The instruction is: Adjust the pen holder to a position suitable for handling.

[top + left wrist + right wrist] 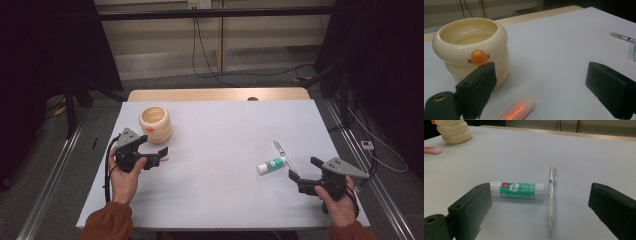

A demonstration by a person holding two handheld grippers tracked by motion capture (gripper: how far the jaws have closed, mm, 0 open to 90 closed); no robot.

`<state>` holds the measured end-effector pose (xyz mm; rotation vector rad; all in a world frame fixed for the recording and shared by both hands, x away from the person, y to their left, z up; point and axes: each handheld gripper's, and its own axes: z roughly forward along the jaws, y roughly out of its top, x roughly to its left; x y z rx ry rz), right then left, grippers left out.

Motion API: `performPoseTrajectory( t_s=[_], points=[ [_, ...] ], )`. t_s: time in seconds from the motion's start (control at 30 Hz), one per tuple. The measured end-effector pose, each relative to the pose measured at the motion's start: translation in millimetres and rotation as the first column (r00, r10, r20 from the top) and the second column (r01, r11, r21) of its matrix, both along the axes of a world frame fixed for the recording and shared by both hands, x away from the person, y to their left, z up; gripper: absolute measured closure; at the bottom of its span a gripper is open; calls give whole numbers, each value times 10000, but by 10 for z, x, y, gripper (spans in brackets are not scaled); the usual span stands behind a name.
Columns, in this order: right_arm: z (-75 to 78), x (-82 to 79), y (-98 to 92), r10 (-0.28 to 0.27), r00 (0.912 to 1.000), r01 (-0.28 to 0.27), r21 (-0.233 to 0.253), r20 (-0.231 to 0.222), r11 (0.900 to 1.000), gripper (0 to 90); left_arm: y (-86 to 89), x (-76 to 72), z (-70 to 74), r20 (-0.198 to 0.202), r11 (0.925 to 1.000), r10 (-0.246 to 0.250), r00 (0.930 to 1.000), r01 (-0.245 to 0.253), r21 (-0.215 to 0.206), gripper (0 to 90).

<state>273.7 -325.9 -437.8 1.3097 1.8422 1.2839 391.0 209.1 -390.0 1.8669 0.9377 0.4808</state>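
A cream ribbed pot (pixel 156 123) with an orange knob stands at the table's back left; in the left gripper view the pot (pixel 471 47) rises just behind the left jaw. A pink tube (pixel 516 111) lies on the table between the jaws of my left gripper (pixel 541 87), which is open and holds nothing. In the high view this left gripper (pixel 161 155) sits just in front of the pot. A green-and-white glue stick (pixel 517 190) and a clear pen (pixel 551 195) lie touching, just ahead of my open right gripper (pixel 539 212). The high view shows glue stick (pixel 272 164), pen (pixel 281 151) and right gripper (pixel 304 168) at the right.
The pale table top (pixel 225 135) stretches bare between the two groups of objects. A wooden strip (pixel 215 94) runs along its far edge, and dark stands and cables (pixel 205 65) lie on the floor beyond. The person's hands come in from the front edge.
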Motion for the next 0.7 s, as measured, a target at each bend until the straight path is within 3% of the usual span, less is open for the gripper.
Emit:
performPoseTrajectory(
  t_s=[0.3,0.43,0.53,0.6,0.7],
  points=[
    [-2,-1,2,31,10000,-31,-33,-49,10000,46,69,177,91,95,9995,300,9995,-300,26,103],
    [-5,1,3,38,9999,-38,33,-114,10000,46,113,287,103,-161,9979,643,9978,-644,-39,101],
    [-6,3,2,29,9999,-29,34,-118,10000,46,127,358,110,-276,9979,631,9976,-634,-104,109],
    [-6,4,0,40,9999,-40,43,-119,10000,46,129,406,130,-371,9984,524,9979,-516,232,98],
    [-5,1,0,58,9999,-57,39,-121,10000,46,169,467,151,-350,9977,646,9973,-637,246,89]
  ],
)
